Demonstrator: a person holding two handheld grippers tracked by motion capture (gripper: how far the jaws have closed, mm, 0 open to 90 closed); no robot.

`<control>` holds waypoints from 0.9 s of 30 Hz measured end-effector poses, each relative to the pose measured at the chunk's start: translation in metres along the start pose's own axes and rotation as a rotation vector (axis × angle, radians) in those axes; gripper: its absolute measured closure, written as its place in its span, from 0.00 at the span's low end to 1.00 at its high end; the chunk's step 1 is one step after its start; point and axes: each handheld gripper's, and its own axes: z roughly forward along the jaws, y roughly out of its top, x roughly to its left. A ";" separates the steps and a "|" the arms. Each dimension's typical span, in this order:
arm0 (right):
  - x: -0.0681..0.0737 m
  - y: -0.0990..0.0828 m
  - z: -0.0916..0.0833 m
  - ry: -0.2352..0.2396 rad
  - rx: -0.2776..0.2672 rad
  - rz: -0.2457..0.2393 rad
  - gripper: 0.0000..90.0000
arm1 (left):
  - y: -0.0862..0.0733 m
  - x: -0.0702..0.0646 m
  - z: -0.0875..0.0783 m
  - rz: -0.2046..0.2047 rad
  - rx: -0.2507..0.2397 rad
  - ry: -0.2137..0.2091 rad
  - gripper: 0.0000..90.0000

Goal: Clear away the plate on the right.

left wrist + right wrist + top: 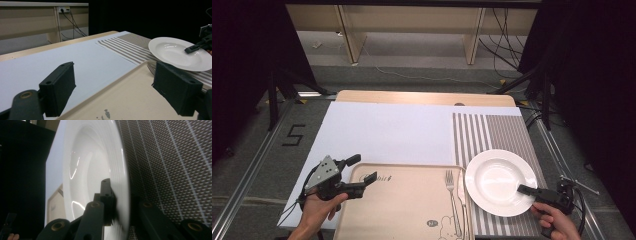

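A white deep plate (497,177) lies on the striped placemat (492,130), its left rim reaching the tray's right edge. My right gripper (526,190) is shut on the plate's near right rim, one jaw inside the bowl and one beneath. In the right gripper view the rim (125,182) runs between the two jaws of that gripper (122,202). My left gripper (362,169) is held open at the tray's (407,210) left edge with nothing between its jaws. The left gripper view shows the plate (175,53) and the right gripper (192,48) beyond those open jaws (115,82).
A fork (453,195) lies lengthwise along the right side of the beige tray, close to the plate. A white sheet (382,130) covers the table's left and middle. Beyond the far edge are a wooden bench (412,25) and floor cables.
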 end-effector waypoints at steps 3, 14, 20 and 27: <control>-0.001 0.000 -0.003 0.030 0.000 0.022 0.91 | 0.000 0.000 0.000 0.000 -0.001 0.001 0.19; 0.014 -0.006 -0.005 0.080 -0.043 -0.009 0.91 | 0.000 0.000 0.000 -0.002 0.001 0.009 0.19; 0.026 -0.011 0.001 0.131 -0.025 -0.006 0.91 | 0.000 0.001 0.000 -0.004 -0.007 0.003 0.19; 0.033 -0.015 0.006 0.143 0.024 -0.035 0.91 | 0.000 0.001 -0.001 -0.005 0.001 0.010 0.19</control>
